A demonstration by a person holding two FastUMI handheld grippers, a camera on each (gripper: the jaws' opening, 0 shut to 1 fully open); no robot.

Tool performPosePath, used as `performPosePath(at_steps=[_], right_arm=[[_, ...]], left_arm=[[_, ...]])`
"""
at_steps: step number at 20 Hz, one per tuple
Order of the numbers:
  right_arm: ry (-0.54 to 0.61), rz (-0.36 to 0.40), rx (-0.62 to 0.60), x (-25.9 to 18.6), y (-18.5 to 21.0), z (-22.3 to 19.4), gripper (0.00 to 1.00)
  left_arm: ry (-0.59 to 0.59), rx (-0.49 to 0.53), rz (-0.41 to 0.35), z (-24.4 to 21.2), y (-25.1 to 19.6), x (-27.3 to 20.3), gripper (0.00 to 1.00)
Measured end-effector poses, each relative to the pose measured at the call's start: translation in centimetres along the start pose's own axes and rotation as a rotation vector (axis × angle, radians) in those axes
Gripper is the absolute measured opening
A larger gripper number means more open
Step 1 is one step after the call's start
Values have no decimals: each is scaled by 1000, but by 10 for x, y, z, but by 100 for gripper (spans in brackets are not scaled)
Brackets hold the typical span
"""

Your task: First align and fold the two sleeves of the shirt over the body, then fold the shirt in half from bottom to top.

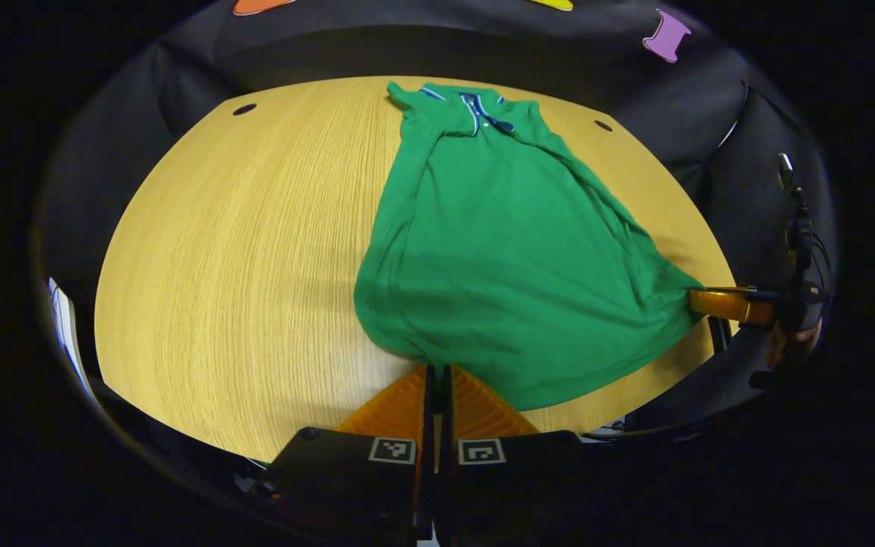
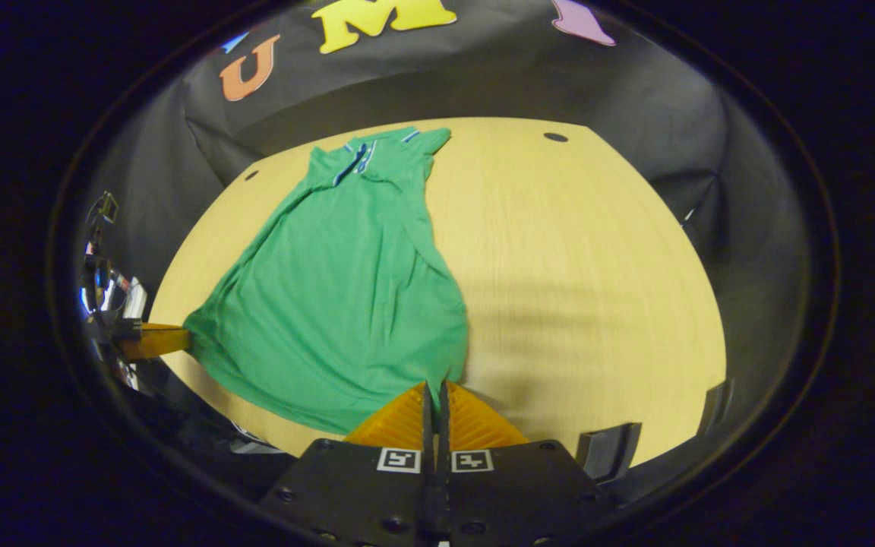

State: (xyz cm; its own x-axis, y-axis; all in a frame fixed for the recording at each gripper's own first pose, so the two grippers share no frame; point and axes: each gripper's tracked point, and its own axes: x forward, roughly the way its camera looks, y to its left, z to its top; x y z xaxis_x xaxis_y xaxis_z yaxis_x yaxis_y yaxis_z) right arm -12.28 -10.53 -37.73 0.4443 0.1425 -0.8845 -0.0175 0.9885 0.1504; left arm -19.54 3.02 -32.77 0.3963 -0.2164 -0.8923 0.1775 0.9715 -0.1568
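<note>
Here we are at the bench [image 1: 240,251], a pale wooden top, and the green shirt [image 1: 498,251] is spread on it with its collar [image 1: 475,102] up at twelve o'clock and the hem fanned out toward six. Both sleeves are folded in over the body, so the shirt narrows at the top and widens toward the bottom. In the left gripper view, the left gripper [image 1: 437,374] sits at six o'clock with its jaws pressed together right at the near hem corner; the cloth meets the tips, but whether any is pinched between them I cannot tell. Over at three o'clock in that same view, the right gripper [image 1: 699,301] meets the other hem corner. Switch to the right gripper view: the right gripper [image 2: 434,389] is at six o'clock, jaws closed at the hem edge of the shirt [image 2: 346,281], again with the grip itself hard to confirm. At nine o'clock there, the left gripper [image 2: 179,339] touches the far hem corner. Two small dark holes [image 1: 244,109] mark the bench near its far edge.
</note>
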Motion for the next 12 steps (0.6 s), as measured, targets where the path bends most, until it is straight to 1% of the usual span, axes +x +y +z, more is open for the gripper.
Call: performPosePath(at_steps=[2,4,12], right_arm=[[-29,9,25,-7,0,17,0],[-58,18,26,-13,2,33,0],[-147,60,-16,-35,20,104,0]], left_arm=[[-22,7,-9,15,-2,-7,7],[-43,12,-5,29,1,-13,7],[-172,18,-21,107,9,-38,7]])
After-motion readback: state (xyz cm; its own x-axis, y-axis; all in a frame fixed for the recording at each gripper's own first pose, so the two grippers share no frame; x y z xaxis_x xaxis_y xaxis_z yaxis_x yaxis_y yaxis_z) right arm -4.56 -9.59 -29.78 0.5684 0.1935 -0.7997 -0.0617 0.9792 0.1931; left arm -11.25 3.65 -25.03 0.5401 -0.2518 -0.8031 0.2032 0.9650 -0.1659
